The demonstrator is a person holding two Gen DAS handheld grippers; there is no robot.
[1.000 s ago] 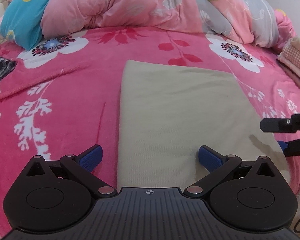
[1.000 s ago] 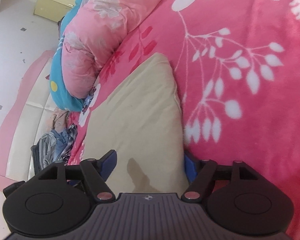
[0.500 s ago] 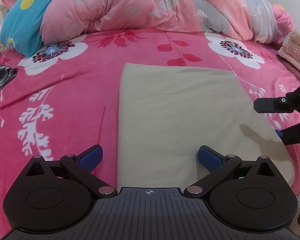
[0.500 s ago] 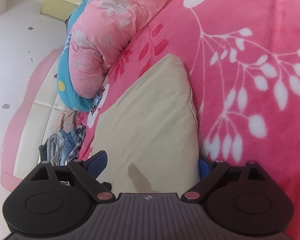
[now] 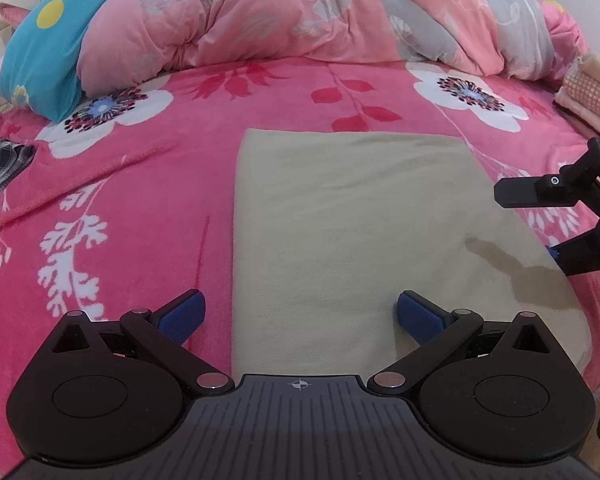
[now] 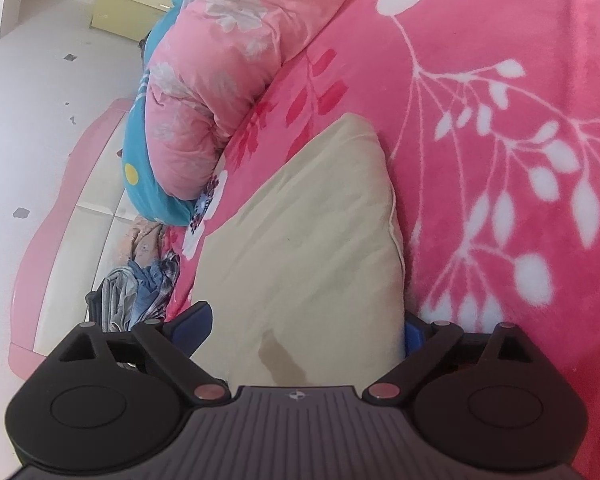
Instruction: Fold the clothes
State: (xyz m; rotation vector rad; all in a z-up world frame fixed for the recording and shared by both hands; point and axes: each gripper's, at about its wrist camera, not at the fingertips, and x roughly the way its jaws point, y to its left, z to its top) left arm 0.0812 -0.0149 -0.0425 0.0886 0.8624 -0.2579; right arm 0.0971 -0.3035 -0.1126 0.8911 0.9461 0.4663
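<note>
Since a second ago the right gripper [image 6: 306,326] has spread, jaws opening astride the folded beige garment [image 5: 352,232]; left gripper [image 5: 298,314] released, straddling its near-left edge.

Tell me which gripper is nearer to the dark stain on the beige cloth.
Right. The right gripper sits at the cloth edge directly by the stain, its jaws opening around that edge. The left gripper straddles the cloth's other near corner, farther from the stain.
</note>
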